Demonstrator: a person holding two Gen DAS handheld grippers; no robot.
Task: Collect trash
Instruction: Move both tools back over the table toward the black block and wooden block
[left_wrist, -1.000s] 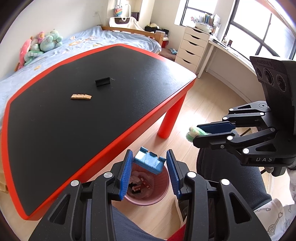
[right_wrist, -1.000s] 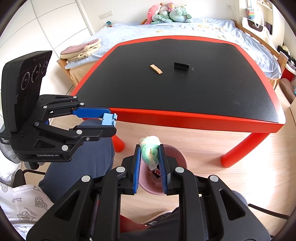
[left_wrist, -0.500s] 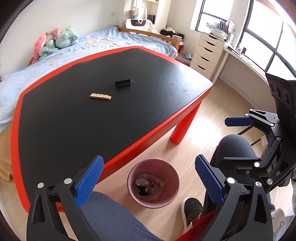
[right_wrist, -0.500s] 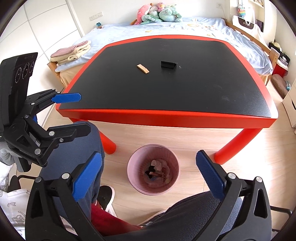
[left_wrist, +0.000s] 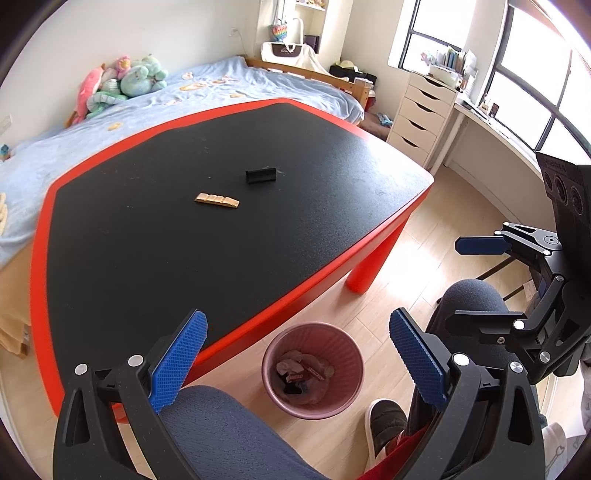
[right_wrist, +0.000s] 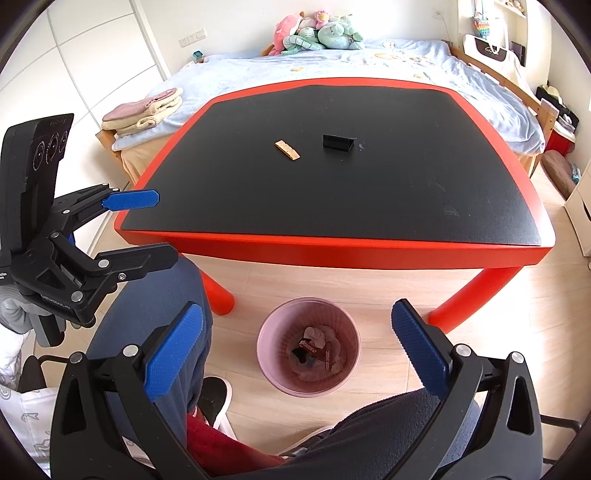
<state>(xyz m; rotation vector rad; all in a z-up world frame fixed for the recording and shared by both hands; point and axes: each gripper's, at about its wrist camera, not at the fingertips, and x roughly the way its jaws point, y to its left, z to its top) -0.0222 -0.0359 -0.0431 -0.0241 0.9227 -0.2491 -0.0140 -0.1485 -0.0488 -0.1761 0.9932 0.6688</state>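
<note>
- The left gripper (left_wrist: 297, 350) hangs above the floor with its jaws spread wide after just opening; nothing sits between its blue pads (left_wrist: 179, 362).
- The right gripper (right_wrist: 295, 347) is likewise splayed wide and empty, its jaws also having just opened.
- The pink bin (left_wrist: 313, 369) stands on the wooden floor just below and between both grippers, near the front edge of the red-rimmed table (left_wrist: 40, 295).
- Inside the bin lies crumpled trash (right_wrist: 317, 350), including a dark wrapper.
- Farther off, on the black tabletop, a tan strip (left_wrist: 217, 199) lies left of a small black block (left_wrist: 261, 175), both well apart from the grippers.
- The person's knees (left_wrist: 229, 435) flank the bin.
</note>
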